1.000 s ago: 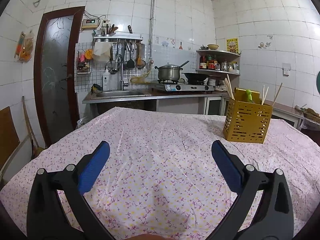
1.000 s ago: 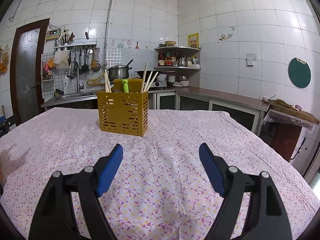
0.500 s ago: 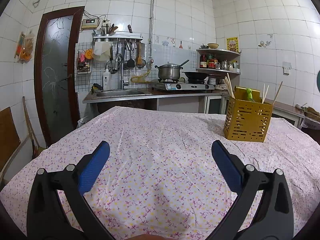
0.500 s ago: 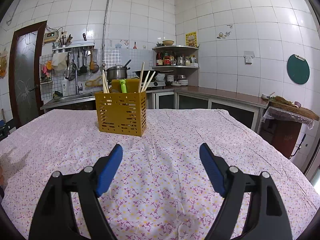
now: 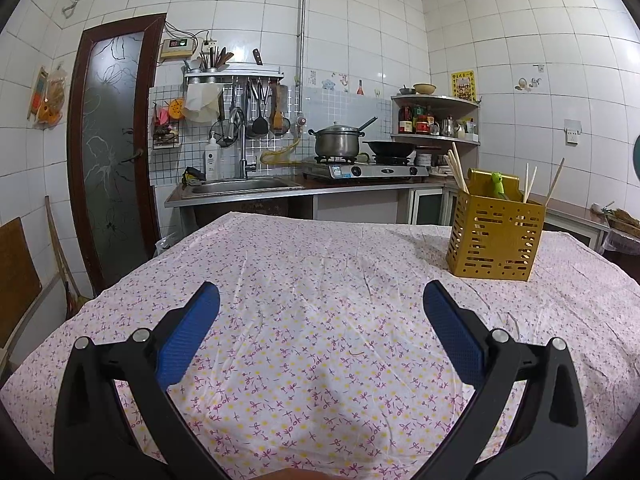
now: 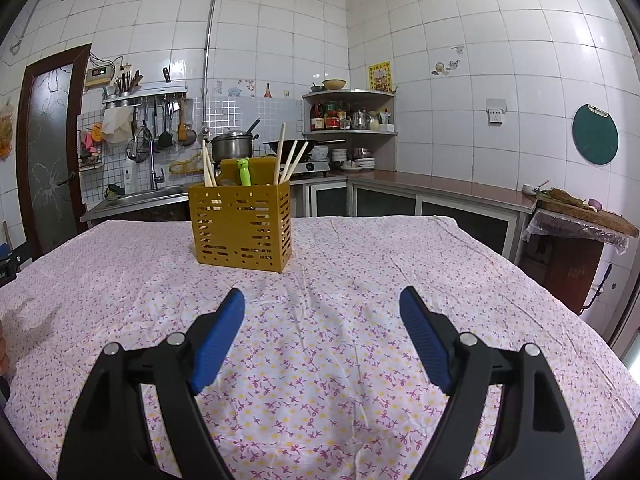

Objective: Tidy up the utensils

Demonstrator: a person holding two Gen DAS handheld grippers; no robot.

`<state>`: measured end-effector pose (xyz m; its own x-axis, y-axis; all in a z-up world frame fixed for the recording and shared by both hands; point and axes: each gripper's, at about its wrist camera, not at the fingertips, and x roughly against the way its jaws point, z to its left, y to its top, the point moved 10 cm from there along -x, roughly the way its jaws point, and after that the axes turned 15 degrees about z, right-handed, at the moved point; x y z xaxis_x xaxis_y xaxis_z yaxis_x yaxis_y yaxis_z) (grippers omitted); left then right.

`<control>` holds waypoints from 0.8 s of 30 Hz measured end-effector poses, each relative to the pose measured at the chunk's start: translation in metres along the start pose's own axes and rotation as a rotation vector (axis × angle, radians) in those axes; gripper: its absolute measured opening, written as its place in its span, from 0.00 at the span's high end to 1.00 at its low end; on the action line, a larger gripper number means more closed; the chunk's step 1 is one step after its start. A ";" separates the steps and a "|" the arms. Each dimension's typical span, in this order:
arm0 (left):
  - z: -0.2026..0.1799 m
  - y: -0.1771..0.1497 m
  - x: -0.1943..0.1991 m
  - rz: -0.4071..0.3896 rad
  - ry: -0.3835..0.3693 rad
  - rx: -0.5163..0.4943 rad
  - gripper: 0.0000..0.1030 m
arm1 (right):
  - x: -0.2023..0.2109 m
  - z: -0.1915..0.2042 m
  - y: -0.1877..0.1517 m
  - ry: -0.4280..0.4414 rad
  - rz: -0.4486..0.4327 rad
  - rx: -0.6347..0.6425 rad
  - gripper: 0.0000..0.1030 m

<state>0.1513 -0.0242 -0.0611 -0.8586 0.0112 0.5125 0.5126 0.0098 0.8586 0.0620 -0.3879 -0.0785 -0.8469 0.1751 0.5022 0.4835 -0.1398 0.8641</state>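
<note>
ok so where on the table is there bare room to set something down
The flowered tablecloth is bare between both open grippers and the yellow utensil caddy, and left and right of it. Only the caddy, holding chopsticks, takes up room.

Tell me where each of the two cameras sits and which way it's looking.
Left wrist: on the left gripper, facing the sink wall across the table; open blue fingers show; yellow holder at right.
Right wrist: on the right gripper, facing the corner shelves; open fingers show; holder ahead-left.
Shared: holder, table, stove pot.
</note>
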 end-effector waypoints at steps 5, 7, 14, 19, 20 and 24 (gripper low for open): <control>0.000 0.000 0.000 0.000 0.000 0.000 0.05 | 0.000 0.000 0.000 -0.001 -0.001 -0.001 0.24; 0.000 0.000 0.000 -0.001 0.000 0.000 0.05 | 0.000 0.001 -0.001 -0.001 -0.002 -0.001 0.24; 0.000 0.000 0.000 0.001 0.001 -0.001 0.05 | 0.000 0.001 -0.001 -0.001 0.001 -0.001 0.24; -0.001 0.000 0.000 0.001 0.000 -0.001 0.05 | 0.001 0.001 -0.001 -0.001 0.000 -0.002 0.24; -0.001 0.000 0.000 0.001 0.001 -0.002 0.05 | 0.001 0.001 -0.001 0.000 0.000 -0.002 0.24; 0.000 -0.001 0.000 0.001 0.001 -0.002 0.05 | 0.001 0.001 -0.001 0.000 0.000 -0.002 0.24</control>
<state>0.1509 -0.0246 -0.0614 -0.8579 0.0103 0.5137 0.5138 0.0079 0.8579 0.0612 -0.3869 -0.0790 -0.8470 0.1754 0.5018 0.4826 -0.1420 0.8642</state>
